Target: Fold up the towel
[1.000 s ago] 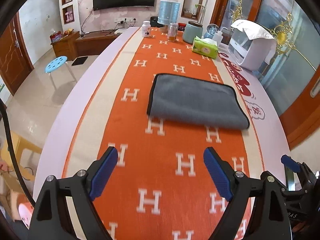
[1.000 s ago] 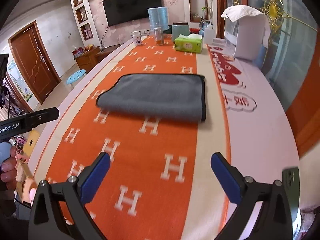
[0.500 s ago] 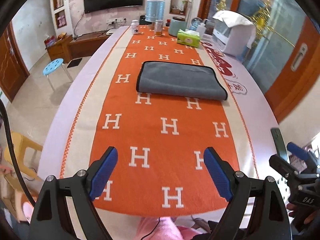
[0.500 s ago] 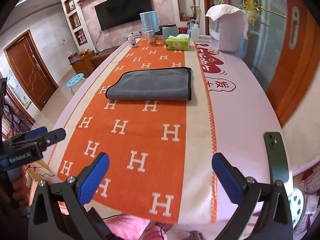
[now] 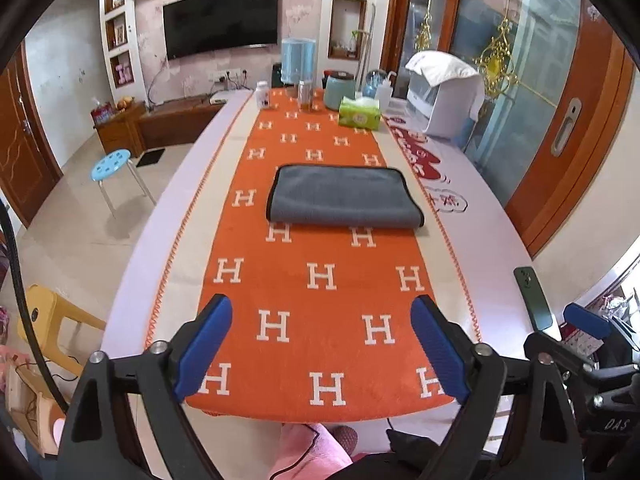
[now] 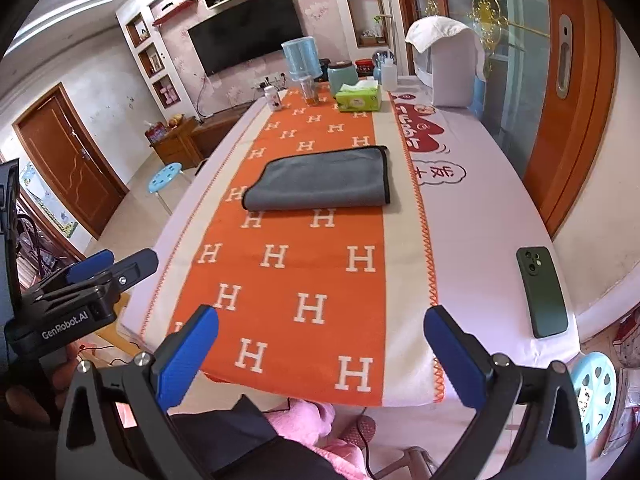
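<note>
Gray towel (image 5: 344, 196) lies folded flat, mid-table on the orange H-pattern runner (image 5: 320, 280), far from both grippers w/ nothing between. Soft nap, dark piped edge, rounded fold on its near side.

Far end of the table: green tissue box (image 5: 359, 113), teal canister (image 5: 340, 90), glass jar (image 5: 305, 96), white pill bottle (image 5: 263, 95), blue water jug (image 5: 298, 60); a white appliance (image 5: 444, 100) w/ cloth on top at far right. Dark green phone (image 6: 542, 292) lies flat near the right edge, off the runner, on the pale tablecloth (image 6: 480, 216) w/ a red cartoon print.

Left gripper (image 5: 320, 354) and right gripper (image 6: 320, 360) both spread wide, blue pads holding nothing, hovering at the near table edge.

Room: wall TV (image 5: 220, 20), blue stool (image 5: 111, 164) at left, wood door (image 6: 68, 164), tiled floor.
</note>
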`<state>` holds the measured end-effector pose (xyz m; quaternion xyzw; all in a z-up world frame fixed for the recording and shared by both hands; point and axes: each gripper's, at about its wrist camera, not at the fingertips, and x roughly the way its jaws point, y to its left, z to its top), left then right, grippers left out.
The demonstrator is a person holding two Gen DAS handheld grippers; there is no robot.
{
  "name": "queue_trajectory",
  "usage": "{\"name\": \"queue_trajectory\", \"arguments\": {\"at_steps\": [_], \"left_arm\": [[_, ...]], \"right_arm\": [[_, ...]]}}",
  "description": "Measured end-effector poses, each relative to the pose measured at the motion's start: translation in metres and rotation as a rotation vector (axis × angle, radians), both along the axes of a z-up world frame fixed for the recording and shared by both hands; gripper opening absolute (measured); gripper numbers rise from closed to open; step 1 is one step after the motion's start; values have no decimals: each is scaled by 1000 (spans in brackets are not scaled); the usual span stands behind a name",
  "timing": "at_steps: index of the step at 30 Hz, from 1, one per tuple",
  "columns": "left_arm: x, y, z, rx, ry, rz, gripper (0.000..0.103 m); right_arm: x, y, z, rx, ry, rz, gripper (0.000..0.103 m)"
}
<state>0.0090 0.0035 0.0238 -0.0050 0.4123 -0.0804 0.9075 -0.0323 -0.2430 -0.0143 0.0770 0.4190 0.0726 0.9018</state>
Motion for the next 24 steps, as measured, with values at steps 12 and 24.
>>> {"name": "queue_trajectory", "arguments": {"at_steps": [12, 24], "left_arm": [[-20, -5, 15, 62, -82, 64, 102], [-27, 0, 15, 80, -124, 120, 102]], "right_arm": [[-21, 12, 15, -26, -70, -77, 103], [-23, 15, 10, -36, -64, -87, 103]]}}
